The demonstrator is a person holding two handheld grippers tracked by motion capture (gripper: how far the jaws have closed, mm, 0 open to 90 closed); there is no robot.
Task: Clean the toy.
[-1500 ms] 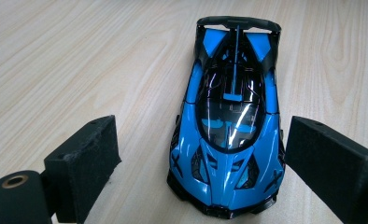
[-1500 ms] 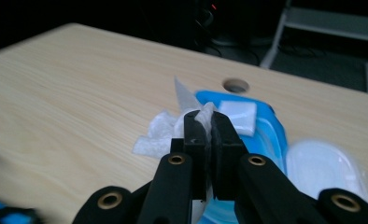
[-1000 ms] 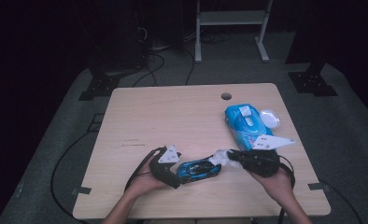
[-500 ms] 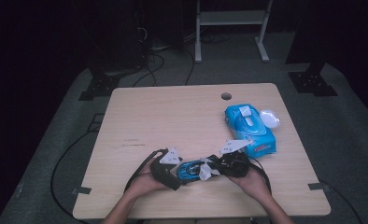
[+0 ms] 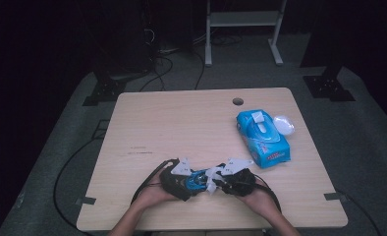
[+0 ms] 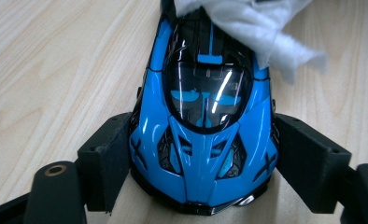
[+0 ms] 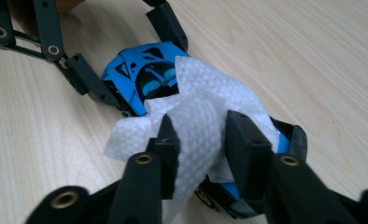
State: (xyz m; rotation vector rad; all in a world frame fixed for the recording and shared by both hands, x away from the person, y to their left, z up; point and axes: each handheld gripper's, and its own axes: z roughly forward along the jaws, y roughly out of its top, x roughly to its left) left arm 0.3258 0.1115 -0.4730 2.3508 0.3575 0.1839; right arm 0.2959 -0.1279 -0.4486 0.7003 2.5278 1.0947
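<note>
At the near edge of the pale wooden surface point(image 5: 181, 123), a person's two hands each hold a black tool. The left tool point(image 6: 198, 158) has its jaws against both flanks of a glossy blue toy sports car point(image 6: 203, 121), pinning its nose; these jaws have just been closing. Facing it, the right tool point(image 7: 196, 140) pinches a white wet wipe point(image 7: 201, 116) draped over the car's other end; its jaws have just been opening, yet the wipe sits gripped between them. The car rests on the surface between both tools. Farther off to the right lies a blue wet-wipe pack point(image 5: 262, 137), a white lid point(image 5: 284, 124) just beside it.
</note>
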